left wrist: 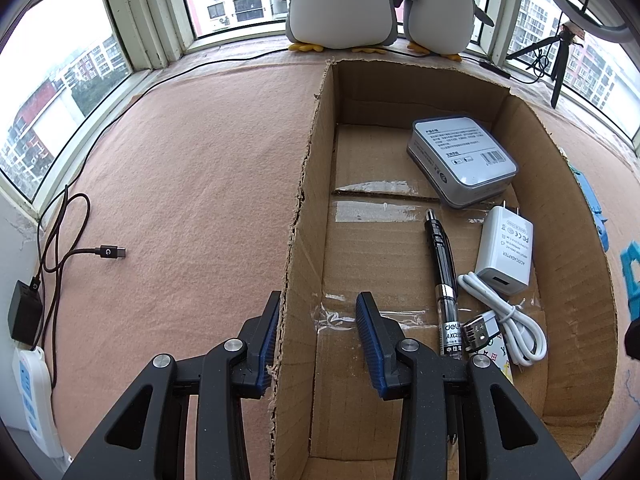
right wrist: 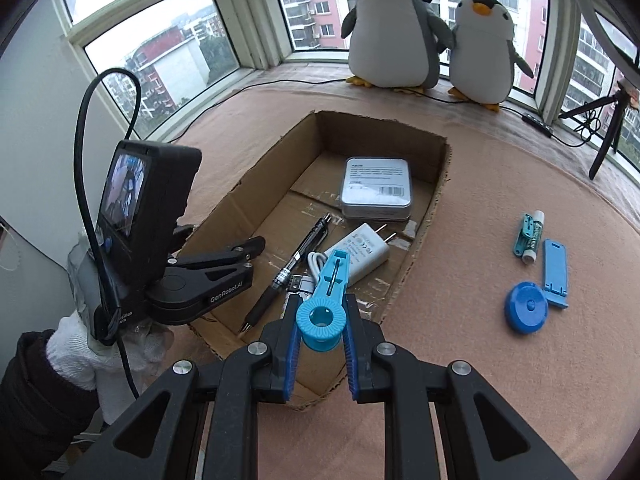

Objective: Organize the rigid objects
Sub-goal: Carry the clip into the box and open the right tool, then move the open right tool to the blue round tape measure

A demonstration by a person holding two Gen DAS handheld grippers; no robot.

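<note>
Cardboard box (right wrist: 424, 216), centre of worktop (right wrist: 500, 380): holds tin, pen, charger, cable. Right gripper (right wrist: 320, 332) jaws pinch blue clip (right wrist: 326, 300) above its 6 o'clock edge. Left gripper (left wrist: 318, 320) jaws clamp box's 9 o'clock wall.

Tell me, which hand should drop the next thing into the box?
Probably the right. Its gripper already holds a blue clip just above the box. The left gripper is busy clamping the box's wall.
</note>
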